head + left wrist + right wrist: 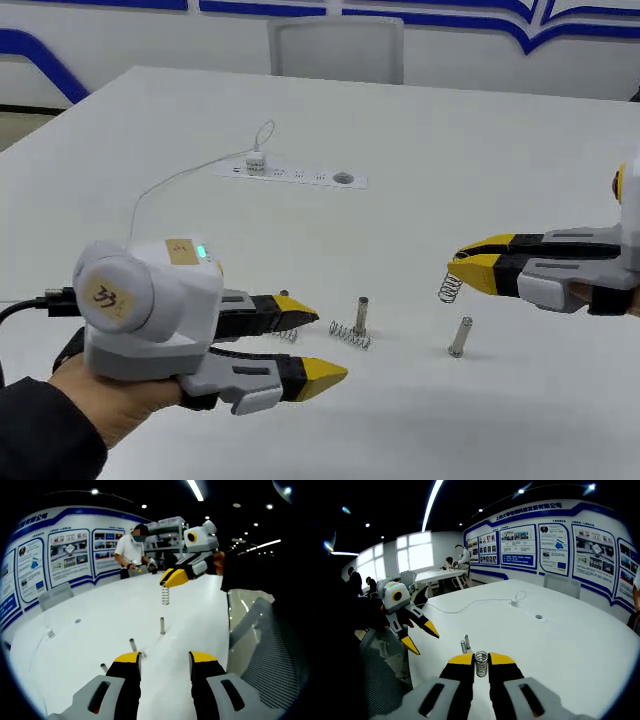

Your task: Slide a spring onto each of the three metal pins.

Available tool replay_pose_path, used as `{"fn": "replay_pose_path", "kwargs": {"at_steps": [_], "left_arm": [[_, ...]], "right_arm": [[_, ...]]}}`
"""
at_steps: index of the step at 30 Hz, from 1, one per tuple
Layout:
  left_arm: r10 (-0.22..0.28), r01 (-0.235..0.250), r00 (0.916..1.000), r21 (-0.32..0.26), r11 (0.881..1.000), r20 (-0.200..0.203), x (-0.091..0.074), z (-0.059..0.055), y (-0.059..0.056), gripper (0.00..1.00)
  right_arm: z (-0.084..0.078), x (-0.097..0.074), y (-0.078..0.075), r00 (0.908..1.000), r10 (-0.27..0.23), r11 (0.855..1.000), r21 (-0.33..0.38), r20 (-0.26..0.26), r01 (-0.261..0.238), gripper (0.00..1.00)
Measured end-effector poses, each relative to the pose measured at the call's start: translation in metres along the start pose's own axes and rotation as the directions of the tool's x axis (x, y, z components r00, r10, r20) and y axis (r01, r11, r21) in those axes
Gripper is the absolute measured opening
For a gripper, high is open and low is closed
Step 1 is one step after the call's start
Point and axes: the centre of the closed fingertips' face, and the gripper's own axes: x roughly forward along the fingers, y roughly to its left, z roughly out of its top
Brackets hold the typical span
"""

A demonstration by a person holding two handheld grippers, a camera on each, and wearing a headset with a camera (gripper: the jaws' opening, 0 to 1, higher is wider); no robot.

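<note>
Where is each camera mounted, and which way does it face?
Head view: headset, looking down at the table; left gripper, right gripper, a hand show.
Left gripper view: on the left gripper, facing the right gripper.
Right gripper view: on the right gripper, facing the left gripper.
Shared: the spring held by the right gripper.

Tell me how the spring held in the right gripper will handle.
The spring in the right gripper is a thin open coil, so probably light and squashy. Pinched at one end, it dangles and may swing or slip.
</note>
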Motion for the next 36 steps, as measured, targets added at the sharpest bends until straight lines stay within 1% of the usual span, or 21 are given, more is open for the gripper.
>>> {"fn": "replay_pose_path", "kwargs": {"at_steps": [3, 7, 9, 11, 14, 18, 20, 25, 28, 31, 36], "left_arm": [[0.026, -0.026, 0.9997, -0.004, 1.000, -0.005, -0.010, -0.004, 0.007, 0.40], [0.064, -0.064, 0.9978, -0.007, 0.998, -0.019, -0.022, -0.011, 0.016, 0.42], [0.086, -0.086, 0.9956, 0.004, 0.996, -0.036, -0.028, -0.017, 0.020, 0.43], [0.102, -0.101, 0.9935, 0.014, 0.995, -0.050, -0.034, -0.021, 0.024, 0.44], [0.124, -0.123, 0.9900, 0.028, 0.992, -0.066, -0.042, -0.027, 0.029, 0.45], [0.155, -0.154, 0.9858, 0.025, 0.988, -0.064, -0.048, -0.029, 0.037, 0.46], [0.167, -0.166, 0.9842, 0.019, 0.986, -0.059, -0.049, -0.030, 0.040, 0.46], [0.169, -0.169, 0.9842, 0.005, 0.986, -0.052, -0.046, -0.032, 0.040, 0.46], [0.158, -0.158, 0.9859, -0.003, 0.987, -0.056, -0.040, -0.037, 0.036, 0.46], [0.141, -0.141, 0.9877, -0.002, 0.990, -0.067, -0.037, -0.040, 0.032, 0.46], [0.133, -0.133, 0.9887, -0.005, 0.991, -0.069, -0.036, -0.041, 0.031, 0.46]], "right_arm": [[-0.002, 0.000, -0.007, 0.9998, -0.020, 1.000, 0.010, 0.001, 0.020, 0.12], [-0.009, 0.001, -0.019, 0.9983, -0.056, 0.998, 0.010, -0.016, 0.057, 0.12], [-0.015, 0.003, -0.024, 0.9971, -0.071, 0.997, 0.015, -0.026, 0.072, 0.12], [-0.023, 0.004, -0.031, 0.9938, -0.101, 0.995, 0.005, -0.048, 0.101, 0.12], [-0.033, 0.007, -0.036, 0.9910, -0.117, 0.993, -0.004, -0.066, 0.117, 0.12], [-0.045, 0.011, -0.043, 0.9874, -0.137, 0.990, 0.010, -0.078, 0.139, 0.12], [-0.052, 0.013, -0.046, 0.9846, -0.151, 0.988, 0.007, -0.089, 0.152, 0.12], [-0.060, 0.015, -0.050, 0.9819, -0.161, 0.987, 0.016, -0.100, 0.163, 0.12], [-0.062, 0.015, -0.054, 0.9800, -0.175, 0.984, 0.019, -0.094, 0.178, 0.12], [-0.064, 0.017, -0.055, 0.9792, -0.179, 0.983, 0.027, -0.095, 0.182, 0.12], [-0.071, 0.019, -0.055, 0.9782, -0.180, 0.982, 0.038, -0.103, 0.185, 0.12]]}}
